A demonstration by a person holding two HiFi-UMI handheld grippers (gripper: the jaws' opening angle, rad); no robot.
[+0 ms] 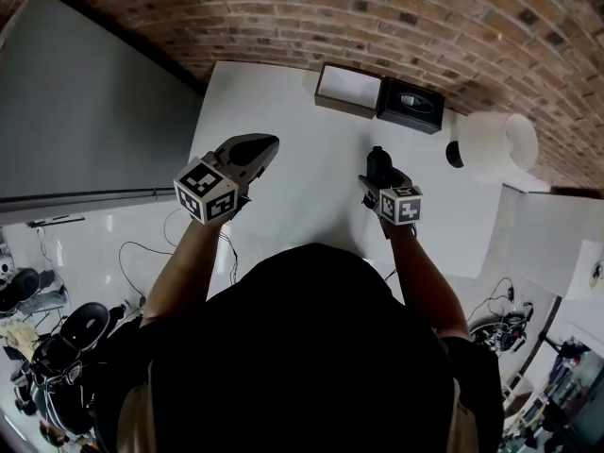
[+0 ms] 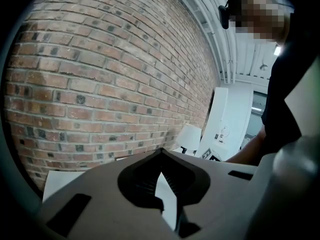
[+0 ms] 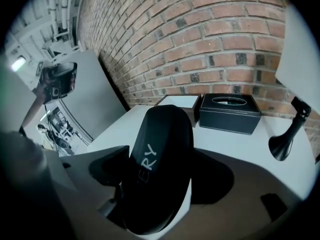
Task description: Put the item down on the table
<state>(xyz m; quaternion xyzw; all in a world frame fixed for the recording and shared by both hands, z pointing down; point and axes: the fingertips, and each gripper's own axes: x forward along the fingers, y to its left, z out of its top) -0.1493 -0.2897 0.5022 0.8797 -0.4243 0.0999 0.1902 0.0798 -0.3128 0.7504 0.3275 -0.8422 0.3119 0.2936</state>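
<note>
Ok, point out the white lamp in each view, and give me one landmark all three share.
Head view: the lamp is at the right, at the far right corner of the table.
Left gripper view: right of centre, the shade at the foot of the wall.
Right gripper view: right edge, the black base on the table, the shade above it.
Shared landmark: the brick wall behind the table.

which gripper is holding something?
The right gripper, shut on a black item with white lettering. The left gripper has nothing between its jaws.
</note>
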